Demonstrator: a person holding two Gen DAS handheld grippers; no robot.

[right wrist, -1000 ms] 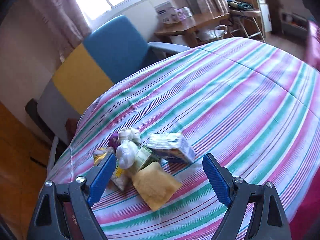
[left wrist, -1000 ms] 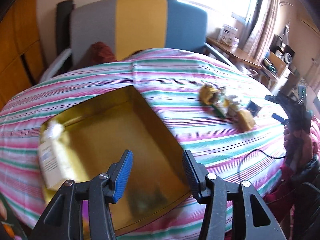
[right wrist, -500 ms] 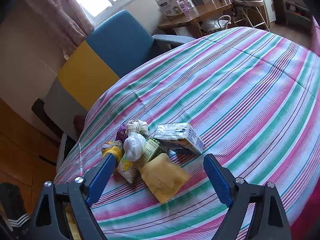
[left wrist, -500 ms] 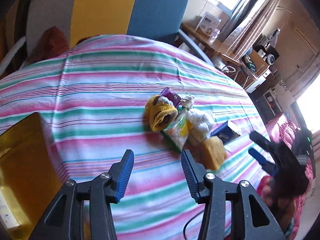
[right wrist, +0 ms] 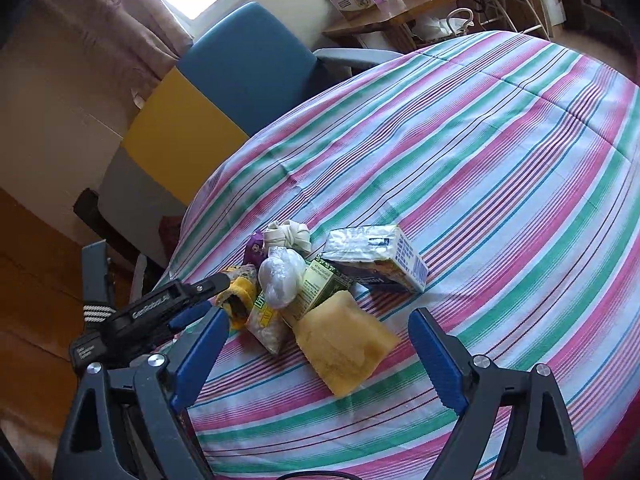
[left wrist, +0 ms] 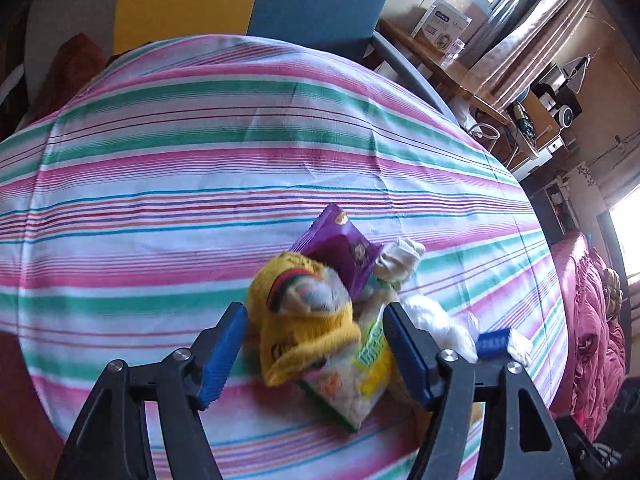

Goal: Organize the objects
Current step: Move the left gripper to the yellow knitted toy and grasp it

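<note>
A small heap of objects lies on the desk [right wrist: 500, 152], which is covered in a pink, green and white striped cloth. The left gripper [left wrist: 314, 350] has just been opening its jaws; they stand wide on either side of a yellow knitted sock [left wrist: 304, 320] at the near edge of the heap, its pads not pressing it. The right gripper [right wrist: 316, 354] hangs above the desk with jaws wide and empty, a yellow sponge block [right wrist: 346, 346] lying between them.
</note>
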